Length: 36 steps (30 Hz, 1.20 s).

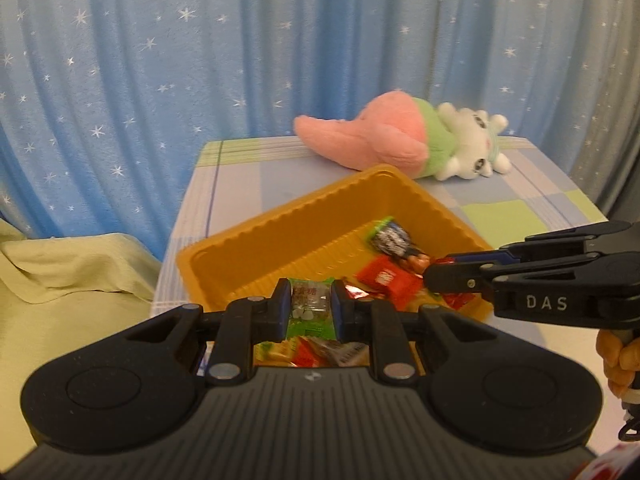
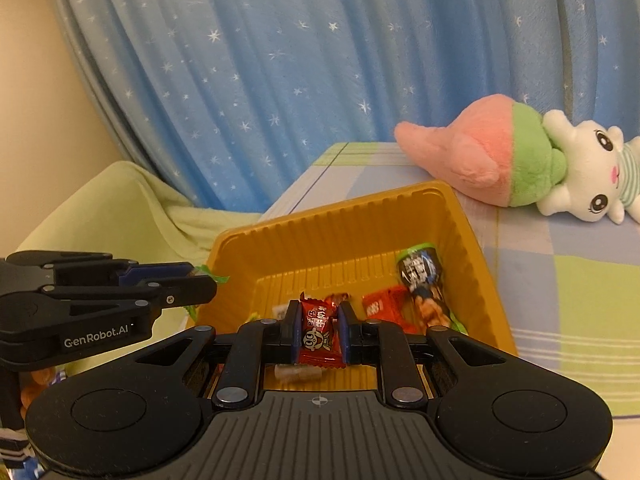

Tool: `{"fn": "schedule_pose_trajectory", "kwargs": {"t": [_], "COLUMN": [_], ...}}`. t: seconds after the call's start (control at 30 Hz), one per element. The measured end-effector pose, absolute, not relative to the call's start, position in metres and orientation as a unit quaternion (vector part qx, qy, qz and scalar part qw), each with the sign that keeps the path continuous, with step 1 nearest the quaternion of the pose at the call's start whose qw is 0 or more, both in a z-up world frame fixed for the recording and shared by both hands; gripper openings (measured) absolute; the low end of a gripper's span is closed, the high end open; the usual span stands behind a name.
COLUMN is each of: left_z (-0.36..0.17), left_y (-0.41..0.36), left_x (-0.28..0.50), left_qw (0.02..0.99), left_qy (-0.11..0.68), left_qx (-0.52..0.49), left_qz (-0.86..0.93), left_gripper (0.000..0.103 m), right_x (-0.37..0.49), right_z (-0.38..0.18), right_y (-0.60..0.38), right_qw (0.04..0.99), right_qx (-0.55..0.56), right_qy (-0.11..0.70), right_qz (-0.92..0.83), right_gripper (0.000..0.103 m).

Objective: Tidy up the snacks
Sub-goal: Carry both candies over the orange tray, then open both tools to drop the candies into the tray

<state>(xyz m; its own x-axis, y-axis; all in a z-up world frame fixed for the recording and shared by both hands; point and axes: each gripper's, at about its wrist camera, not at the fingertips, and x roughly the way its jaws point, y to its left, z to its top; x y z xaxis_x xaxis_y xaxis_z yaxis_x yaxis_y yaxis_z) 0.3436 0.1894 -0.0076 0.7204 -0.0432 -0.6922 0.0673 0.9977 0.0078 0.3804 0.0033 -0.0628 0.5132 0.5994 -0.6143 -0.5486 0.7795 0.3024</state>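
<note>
A yellow tray (image 1: 256,236) (image 2: 352,216) sits on a checked tablecloth and holds several wrapped snacks. My left gripper (image 1: 309,306) is shut on a green snack packet (image 1: 310,312) over the tray's near edge. My right gripper (image 2: 320,330) is shut on a red snack packet (image 2: 319,332) above the tray's near side. In the tray lie a dark tube-shaped snack (image 1: 394,240) (image 2: 424,284) and a red packet (image 1: 386,280) (image 2: 384,306). The right gripper also shows in the left wrist view (image 1: 430,276); the left one shows in the right wrist view (image 2: 208,276).
A pink, green and white plush toy (image 1: 400,140) (image 2: 520,160) lies at the table's back. A blue star curtain (image 1: 160,80) hangs behind. A pale green cloth (image 1: 60,280) (image 2: 120,208) covers the area left of the table.
</note>
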Motion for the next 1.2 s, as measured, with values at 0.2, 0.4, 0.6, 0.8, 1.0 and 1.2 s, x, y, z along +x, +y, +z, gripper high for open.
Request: {"fn": "schedule_pose_trajectory", "kwargs": {"t": [0.2, 0.4, 0.6, 0.8, 1.0, 1.2], "left_z": [-0.017, -0.027, -0.036, -0.041, -0.045, -0.048], "left_y": [0.205, 0.213, 0.222, 0.226, 0.225, 0.228], "left_x": [0.362, 0.38, 0.392, 0.401, 0.407, 0.409], "left_qw": [0.925, 0.921, 0.918, 0.917, 0.916, 0.913], "left_qy": [0.38, 0.387, 0.395, 0.399, 0.401, 0.406], "left_qx": [0.019, 0.019, 0.007, 0.007, 0.006, -0.009], "left_qz": [-0.024, -0.024, -0.022, -0.022, -0.024, -0.029], "left_gripper": [0.019, 0.019, 0.019, 0.019, 0.019, 0.02], "right_x": [0.398, 0.409, 0.414, 0.414, 0.412, 0.41], "right_z": [-0.068, -0.074, -0.078, -0.078, -0.078, -0.077], "right_y": [0.02, 0.028, 0.032, 0.034, 0.032, 0.031], "right_qw": [0.87, 0.871, 0.873, 0.875, 0.878, 0.879], "right_qx": [0.036, 0.037, 0.038, 0.038, 0.039, 0.041], "right_qy": [0.372, 0.379, 0.384, 0.385, 0.386, 0.388], "right_qz": [0.32, 0.309, 0.298, 0.29, 0.28, 0.275], "right_gripper": [0.019, 0.019, 0.019, 0.019, 0.019, 0.019]}}
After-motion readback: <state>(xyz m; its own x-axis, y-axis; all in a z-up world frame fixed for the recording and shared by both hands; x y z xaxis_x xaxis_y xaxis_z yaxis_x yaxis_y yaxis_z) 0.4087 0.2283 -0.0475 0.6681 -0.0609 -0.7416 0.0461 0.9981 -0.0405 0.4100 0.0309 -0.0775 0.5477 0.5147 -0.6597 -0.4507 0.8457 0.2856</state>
